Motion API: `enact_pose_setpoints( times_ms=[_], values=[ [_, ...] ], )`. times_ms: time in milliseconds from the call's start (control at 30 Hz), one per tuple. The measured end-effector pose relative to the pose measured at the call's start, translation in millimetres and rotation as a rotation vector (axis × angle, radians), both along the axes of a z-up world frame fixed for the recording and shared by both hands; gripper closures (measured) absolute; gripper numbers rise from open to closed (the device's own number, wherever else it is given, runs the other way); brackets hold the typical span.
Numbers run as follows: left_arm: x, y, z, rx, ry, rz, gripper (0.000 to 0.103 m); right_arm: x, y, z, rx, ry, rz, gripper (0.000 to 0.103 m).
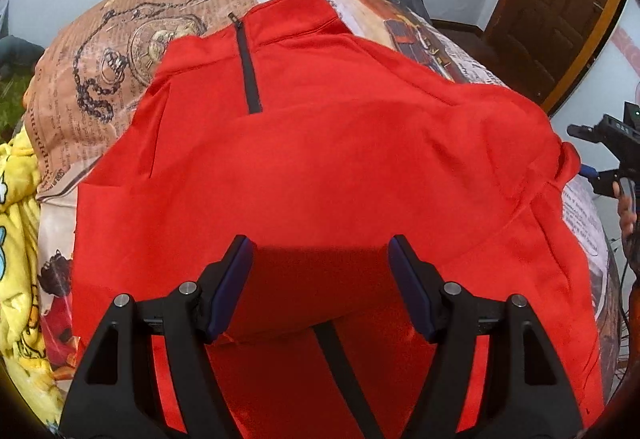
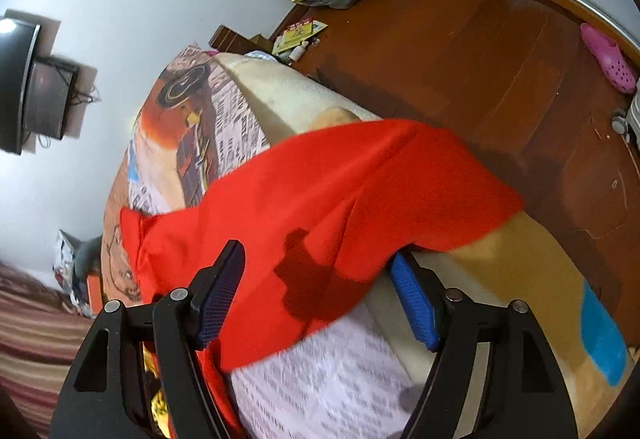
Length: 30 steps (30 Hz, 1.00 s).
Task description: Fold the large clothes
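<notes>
The left gripper [image 1: 320, 287] is hanging nearest the lens, its dark blue pads [image 1: 230, 287] standing wide apart above the red jacket [image 1: 320, 159] and gripping nothing. The jacket is lying spread across the printed bedspread [image 1: 120, 51], its long axis running away from the camera, collar [image 1: 288, 15] at the far end and black zipper [image 1: 248, 71] running down from the collar. The right gripper [image 2: 320, 299] is also standing open, one sleeve [image 2: 360, 191] draping over the bed's edge between its fingers, the pads not pressing it. Wooden floor [image 2: 480, 39] is showing beyond.
</notes>
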<state>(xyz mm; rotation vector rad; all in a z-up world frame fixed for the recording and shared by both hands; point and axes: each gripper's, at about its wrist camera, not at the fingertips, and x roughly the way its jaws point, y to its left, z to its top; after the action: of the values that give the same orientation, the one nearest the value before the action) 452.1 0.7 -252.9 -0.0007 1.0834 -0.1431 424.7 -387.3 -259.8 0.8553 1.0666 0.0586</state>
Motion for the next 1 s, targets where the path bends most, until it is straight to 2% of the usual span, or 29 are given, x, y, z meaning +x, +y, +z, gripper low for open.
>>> enact_pose_setpoints(
  times_ms=[67, 133, 200, 300, 400, 500, 667, 767, 867, 1000],
  values=[
    [0, 4, -3, 0.003, 0.008, 0.005, 0.034, 5, 3, -1, -0.033, 0.001, -0.007, 0.038],
    [-2, 9, -5, 0.006, 0.014, 0.019, 0.034, 8, 5, -2, -0.097, 0.011, -0.018, 0.06],
    [-4, 14, -7, 0.005, 0.018, 0.026, 0.034, 11, 10, 0, -0.179, 0.01, -0.027, 0.073],
    [-10, 19, -4, 0.006, 0.014, 0.032, 0.034, 12, 8, 7, -0.183, -0.011, -0.027, 0.089],
    [-17, 24, 3, 0.016, -0.005, 0.033, 0.034, 12, 8, 25, -0.165, -0.063, -0.017, 0.091],
    [-23, 29, 13, 0.022, -0.029, 0.032, 0.034, 11, 26, 63, -0.22, -0.163, 0.027, 0.092],
    [-35, 36, 30, 0.025, -0.071, 0.027, 0.034, 4, 80, 132, -0.293, -0.349, 0.166, 0.092],
    [-42, 40, 38, 0.021, -0.091, 0.025, 0.034, -3, 123, 159, -0.314, -0.436, 0.276, 0.092],
    [-49, 45, 44, 0.02, -0.105, 0.027, 0.034, -8, 167, 169, -0.31, -0.474, 0.379, 0.092],
    [-58, 53, 48, 0.034, -0.12, 0.03, 0.034, -14, 219, 154, -0.28, -0.46, 0.492, 0.092]
  ],
)
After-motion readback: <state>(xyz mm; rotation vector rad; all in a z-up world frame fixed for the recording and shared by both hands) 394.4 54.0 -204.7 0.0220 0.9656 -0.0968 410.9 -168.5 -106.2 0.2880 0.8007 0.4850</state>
